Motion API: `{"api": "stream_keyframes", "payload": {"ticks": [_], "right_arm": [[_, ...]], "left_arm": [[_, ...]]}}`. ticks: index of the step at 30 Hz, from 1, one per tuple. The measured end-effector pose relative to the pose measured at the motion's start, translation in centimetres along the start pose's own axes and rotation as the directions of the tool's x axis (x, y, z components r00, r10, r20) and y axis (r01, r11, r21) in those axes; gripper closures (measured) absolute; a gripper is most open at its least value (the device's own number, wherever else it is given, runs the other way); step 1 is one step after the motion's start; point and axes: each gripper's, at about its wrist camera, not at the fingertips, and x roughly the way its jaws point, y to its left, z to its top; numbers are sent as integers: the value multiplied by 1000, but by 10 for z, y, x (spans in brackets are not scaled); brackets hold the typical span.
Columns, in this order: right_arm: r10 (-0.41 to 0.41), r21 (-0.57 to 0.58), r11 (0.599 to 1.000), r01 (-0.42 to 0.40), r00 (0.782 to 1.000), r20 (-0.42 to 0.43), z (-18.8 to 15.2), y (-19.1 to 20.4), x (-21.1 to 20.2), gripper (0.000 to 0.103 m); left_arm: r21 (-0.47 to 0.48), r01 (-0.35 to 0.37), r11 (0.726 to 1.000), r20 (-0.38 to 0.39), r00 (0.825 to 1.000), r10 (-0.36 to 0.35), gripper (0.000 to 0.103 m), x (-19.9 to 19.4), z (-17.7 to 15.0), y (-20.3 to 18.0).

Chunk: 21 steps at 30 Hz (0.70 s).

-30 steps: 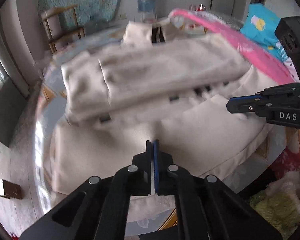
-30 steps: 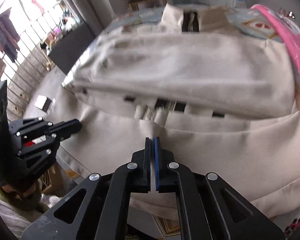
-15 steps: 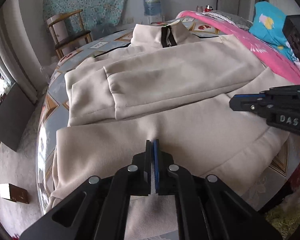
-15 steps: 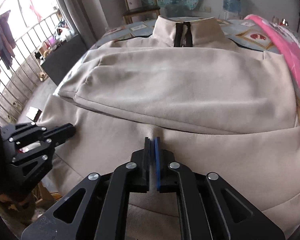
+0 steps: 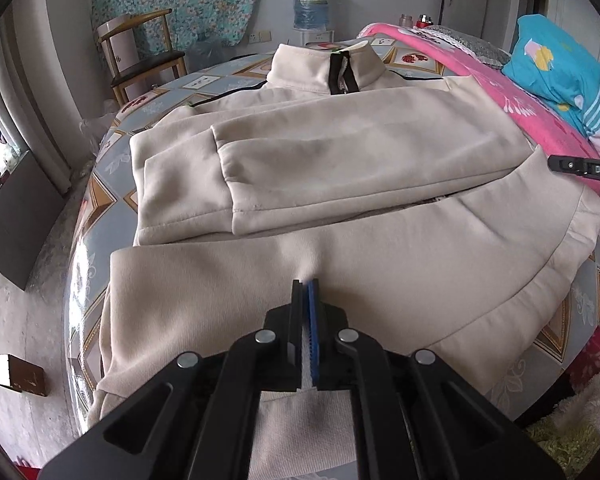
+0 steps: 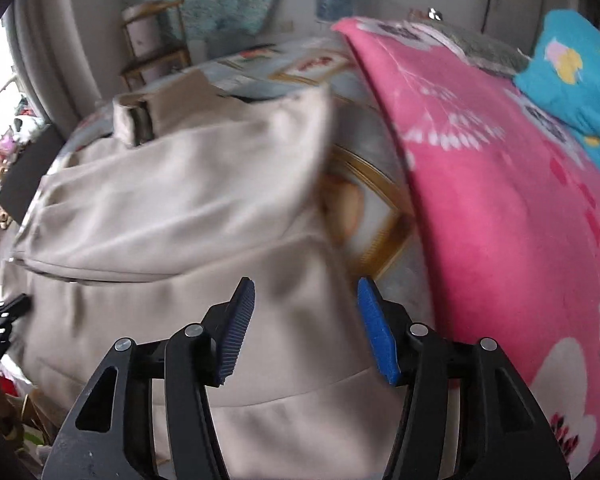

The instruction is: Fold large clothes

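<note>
A cream zip-up jacket (image 5: pixel 340 168) lies spread on the round table (image 5: pixel 96 200), collar at the far side and both sleeves folded across its chest. My left gripper (image 5: pixel 306 286) is shut on the jacket's near hem, and the cloth puckers at its tips. In the blurred right wrist view, my right gripper (image 6: pixel 306 292) hangs over the jacket's (image 6: pixel 180 208) right side. Its jaws are opening with nothing pinched between the pads. The right gripper's finger (image 5: pixel 568 166) shows at the right edge of the left wrist view. The left gripper's fingers (image 6: pixel 4 312) show at the left edge of the right wrist view.
A pink blanket (image 6: pixel 500 200) and a blue pillow (image 5: pixel 560 64) lie to the right of the jacket. A wooden chair (image 5: pixel 140 52) and a water bottle (image 5: pixel 310 4) stand behind the table. A small box (image 5: pixel 16 374) sits on the floor at left.
My right gripper let go of the jacket's hem, opened, and swung right toward the pink blanket. The jacket settled flat. My left gripper kept its pinch and barely moved.
</note>
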Motion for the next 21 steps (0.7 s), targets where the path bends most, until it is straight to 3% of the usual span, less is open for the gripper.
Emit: {"api": "stream_keyframes", "payload": {"ticks": [1,2,4,7,10,16,18,19,21], "right_arm": [[12,1,1000,-12,1000,2,0,0,2,60],[27,0,1000,-27,1000,2,-1,1,3,78],[9,-14,1000,-9,999,41,-2,5,-4,94],[35,16,999,-37,991,129,-6,2,-24,96],[32,56,998,-42,984,178,-9,-2,-28,97],[2,103,995,-11,996,85,-11,-14,15,93],[-19,125,992,8,996,86,-7,-17,4,80],[-31,141,990,16,994,103,-6,-19,-5,62],[-38,157,987,10,984,173,-3,-21,-34,59]], "left_arm": [[2,-4,1000,0,1000,4,100,0,0,0],[4,-7,1000,1,1000,7,100,0,0,-1],[5,-11,1000,3,1000,11,100,0,0,-1],[3,-10,1000,8,1000,10,100,0,-1,0],[4,-12,1000,8,1000,12,100,0,-2,-1],[15,-14,1000,7,1000,14,100,0,-1,-2],[25,-20,999,5,1000,20,100,-1,-1,-3],[27,-22,999,5,1000,22,100,-1,-1,-3],[26,-20,999,6,1000,19,100,-1,-1,-3]]}}
